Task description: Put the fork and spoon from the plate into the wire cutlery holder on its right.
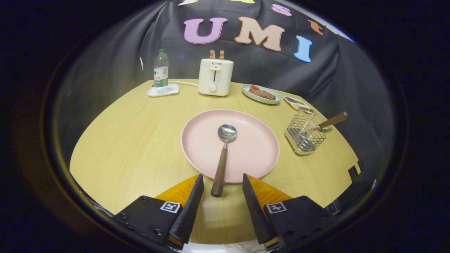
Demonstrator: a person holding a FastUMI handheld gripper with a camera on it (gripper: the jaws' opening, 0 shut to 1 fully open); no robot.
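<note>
Your tongs [223,182] stand open with nothing held, and the wooden handle end of the spoon [223,158] lies between the two fingertips, touching neither, while its metal bowl rests near the middle of the pink plate [253,154] just ahead. To the plate's right on the tabletop [133,140] stands the wire cutlery holder [305,135], with a wooden-handled utensil, apparently the fork [332,120], already leaning out of it. Beyond the plate you have a water bottle [161,70] on a white tray, a cream toaster [215,76] and a green dish of food [261,93].
</note>
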